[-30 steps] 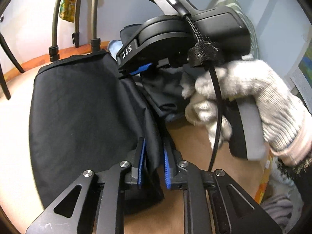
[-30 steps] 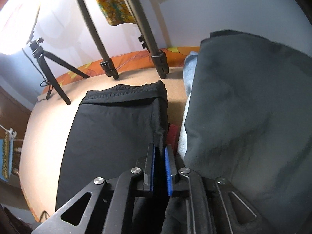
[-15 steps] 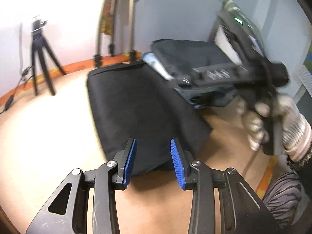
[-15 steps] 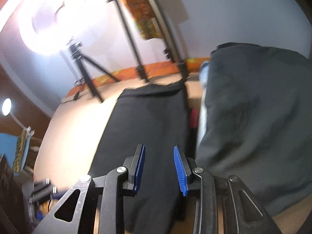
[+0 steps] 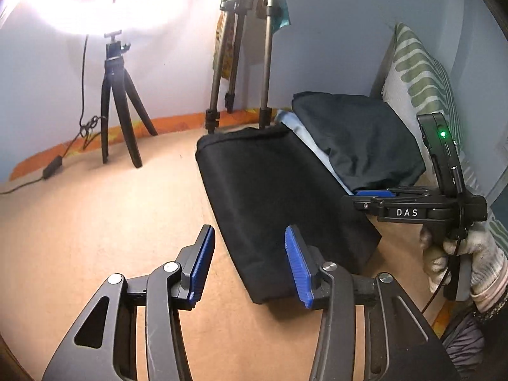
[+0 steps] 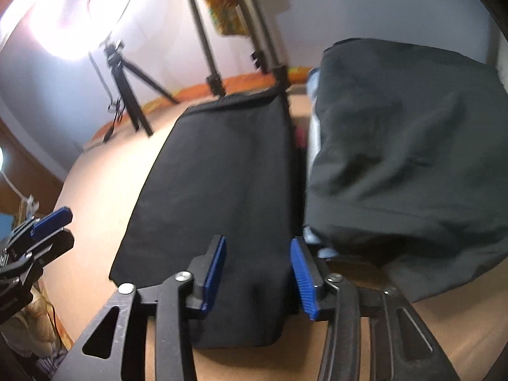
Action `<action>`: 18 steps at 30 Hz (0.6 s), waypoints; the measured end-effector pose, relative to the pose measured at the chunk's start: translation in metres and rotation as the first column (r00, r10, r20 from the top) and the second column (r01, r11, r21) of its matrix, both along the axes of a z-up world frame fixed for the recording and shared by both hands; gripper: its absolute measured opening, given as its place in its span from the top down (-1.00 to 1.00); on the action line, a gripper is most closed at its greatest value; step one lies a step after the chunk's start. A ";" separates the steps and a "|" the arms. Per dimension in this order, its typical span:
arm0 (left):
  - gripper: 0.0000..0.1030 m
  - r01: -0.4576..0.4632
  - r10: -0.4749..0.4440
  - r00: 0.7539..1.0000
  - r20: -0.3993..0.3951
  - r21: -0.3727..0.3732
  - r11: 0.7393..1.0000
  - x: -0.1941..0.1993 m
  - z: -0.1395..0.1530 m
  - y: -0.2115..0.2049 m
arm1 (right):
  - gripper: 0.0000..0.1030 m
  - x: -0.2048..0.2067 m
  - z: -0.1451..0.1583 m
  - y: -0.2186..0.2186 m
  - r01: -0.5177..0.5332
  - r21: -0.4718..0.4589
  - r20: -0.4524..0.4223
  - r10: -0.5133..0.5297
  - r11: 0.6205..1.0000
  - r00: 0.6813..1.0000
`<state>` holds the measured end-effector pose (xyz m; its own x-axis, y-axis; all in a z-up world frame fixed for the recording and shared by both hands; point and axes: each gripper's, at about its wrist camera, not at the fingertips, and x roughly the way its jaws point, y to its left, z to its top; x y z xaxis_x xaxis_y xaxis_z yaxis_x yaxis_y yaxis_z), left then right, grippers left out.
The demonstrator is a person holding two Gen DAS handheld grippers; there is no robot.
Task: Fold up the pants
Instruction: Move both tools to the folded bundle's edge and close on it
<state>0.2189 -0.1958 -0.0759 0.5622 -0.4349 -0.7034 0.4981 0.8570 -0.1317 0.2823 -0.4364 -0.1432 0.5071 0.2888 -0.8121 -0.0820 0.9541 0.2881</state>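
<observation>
**Q:** Two grippers are in view. What is each one doing?

**A:** Both hold nothing. The left gripper point(image 5: 249, 262) has its blue pads point(image 5: 297, 265) spread wide above the tan table point(image 5: 95, 222), at the near left corner of the pants point(image 5: 279, 197). The right gripper point(image 6: 258, 274) is also spread wide, over the near edge of the same pants point(image 6: 219, 190). Neither touches the cloth as far as I can tell.

**Q:** Where are the pants, and how do they lie?

**A:** They are black, folded into a flat, long rectangle on the table. One short end lies nearest the grippers; the far end reaches almost to the feet of a tall tripod point(image 5: 241, 63).

**Q:** Is anything held in a container?

**A:** No bin or basket shows. Just beside the pants, on their right, sits a loose pile point(image 5: 358, 139) of dark clothes with a pale blue garment under it. In the right wrist view the pile point(image 6: 406, 146) looks blurred.

**Q:** What else is around?

**A:** A small black tripod point(image 5: 117, 101) stands on the table under a bright ring light point(image 5: 95, 0). A striped green and white cushion point(image 5: 419, 79) leans by the wall. A gloved hand point(image 5: 466, 263) grips the right gripper's handle.
</observation>
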 end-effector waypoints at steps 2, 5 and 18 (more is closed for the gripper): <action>0.08 0.003 -0.003 1.000 0.006 0.007 1.000 0.003 -0.001 -0.001 | 0.07 0.002 -0.004 -0.008 0.015 0.012 -0.014 -0.014 1.000 1.000; 0.07 0.009 -0.009 1.000 0.008 0.020 1.000 0.007 -0.003 -0.004 | 0.07 0.004 -0.014 -0.016 0.022 0.026 -0.041 -0.021 0.999 0.999; -0.16 -0.052 0.030 0.975 -0.218 -0.094 0.994 0.047 -0.045 0.014 | -0.20 0.015 -0.022 -0.020 0.010 0.138 -0.063 -0.001 0.990 0.998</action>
